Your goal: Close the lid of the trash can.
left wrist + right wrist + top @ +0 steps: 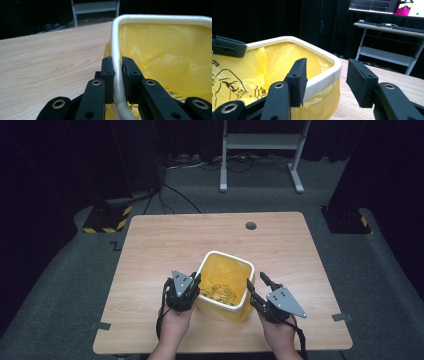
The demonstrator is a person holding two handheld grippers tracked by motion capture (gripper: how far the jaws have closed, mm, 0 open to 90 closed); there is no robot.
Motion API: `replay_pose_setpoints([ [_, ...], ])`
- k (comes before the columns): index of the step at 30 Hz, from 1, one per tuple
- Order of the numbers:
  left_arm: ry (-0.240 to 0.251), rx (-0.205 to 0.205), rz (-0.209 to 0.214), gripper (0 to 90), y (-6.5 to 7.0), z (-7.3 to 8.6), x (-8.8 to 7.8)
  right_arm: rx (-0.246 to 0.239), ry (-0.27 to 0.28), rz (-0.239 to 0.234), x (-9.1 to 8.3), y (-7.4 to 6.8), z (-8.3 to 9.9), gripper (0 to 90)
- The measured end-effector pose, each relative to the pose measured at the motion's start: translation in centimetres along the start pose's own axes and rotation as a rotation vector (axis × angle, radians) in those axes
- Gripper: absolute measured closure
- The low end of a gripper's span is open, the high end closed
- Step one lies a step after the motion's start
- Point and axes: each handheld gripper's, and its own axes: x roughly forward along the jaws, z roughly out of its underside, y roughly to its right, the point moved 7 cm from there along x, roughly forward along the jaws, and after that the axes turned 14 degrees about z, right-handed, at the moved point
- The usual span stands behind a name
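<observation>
**Left side gripped, right side still loose on the bin**

A small yellow-lined bin (225, 285) stands on the wooden tabletop (165, 245), near the person's edge and roughly midway between the two hands. A white ring (117, 50) runs around its top and pins down the yellow bag (274, 60); printed yellow litter lies at the bottom.

The left gripper (192, 285) sits at the bin's left wall. In the left gripper view its two fingers (108, 72) straddle the white ring, one outside and one inside the bag, clenched tight on that rim with no gap showing.

The right gripper (256, 287) is at the opposite wall. In the right gripper view its fingers (298, 77) stand apart: one pad lies inside the rim, against or just beside the ring, and the other hangs well clear on the outer side, over the tabletop. So the right side is released, not grasping, though the ring already lies between the pads.

What the next move turns on is that gap. The rim runs across the right gripper's line of sight, and the outer finger has to come inward toward the ring. Both hands are equally near the bin, one to each side. Once the right fingers pinch the ring, I judge the bin or its ring could be lifted evenly from both sides.
</observation>
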Motion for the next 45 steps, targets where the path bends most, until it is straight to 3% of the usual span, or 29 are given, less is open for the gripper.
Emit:
replay_pose_setpoints([
  [2, -0.019, -0.006, 0.002, 78.7, -0.1, 0.3, 0.2, -0.002, -0.010, -0.002, 0.0, -0.1, 0.1, 51.7],
  [6, -0.001, -0.011, 0.006, 77.4, 0.0, 0.5, 0.3, -0.005, -0.010, -0.001, 0.0, 0.0, 0.1, 52.5],
  [8, 0.005, -0.011, 0.013, 75.8, 0.0, 0.4, 0.3, -0.025, -0.036, 0.008, 0.3, -0.1, 0.4, 54.2],
  [11, 0.009, -0.001, 0.020, 71.0, 0.0, 0.3, 0.2, -0.007, -0.040, 0.000, 0.5, 0.1, 0.5, 54.2],
  [13, 0.028, -0.007, 0.032, 64.5, 0.0, 0.3, 0.1, -0.018, -0.044, 0.008, 0.6, 0.1, 0.4, 52.3],
  [16, 0.062, 0.016, 0.053, 52.1, 0.1, 0.1, -0.4, 0.010, -0.007, 0.013, -0.2, 0.9, -0.4, 48.8],
  [19, 0.112, 0.036, 0.072, 46.9, 0.1, -0.2, -1.4, 0.020, -0.007, 0.037, -0.9, 2.0, -0.4, 46.9],
  [26, 0.215, 0.052, 0.050, 44.1, -1.3, -0.1, -3.5, 0.037, -0.076, 0.084, -1.4, 3.9, 2.5, 43.2],
  [29, 0.252, 0.054, 0.007, 43.4, -2.6, 0.1, -4.3, 0.032, -0.108, 0.080, -1.5, 3.8, 3.7, 42.5],
  [32, 0.242, -0.009, -0.040, 47.4, -4.9, 1.2, -4.3, 0.015, -0.143, 0.064, -1.6, 3.1, 4.7, 42.3],
  [34, 0.179, -0.045, -0.041, 51.4, -6.0, 2.7, -3.2, -0.003, -0.169, 0.046, -1.6, 2.4, 5.4, 42.3],
  [35, 0.139, -0.044, -0.035, 51.7, -6.1, 3.5, -2.4, -0.020, -0.174, 0.039, -1.4, 2.0, 5.6, 42.3],
  [38, 0.060, -0.033, -0.009, 51.3, -5.7, 5.0, -0.6, -0.028, -0.200, 0.021, -1.0, 1.1, 6.1, 42.2],
  [42, 0.024, 0.006, 0.040, 51.2, -4.3, 5.6, 0.4, -0.064, -0.224, -0.002, 0.0, -0.1, 6.5, 42.4],
  [45, 0.021, -0.006, 0.047, 53.6, -3.8, 5.9, 0.5, -0.075, -0.234, -0.006, 1.0, -0.2, 6.5, 43.1],
])
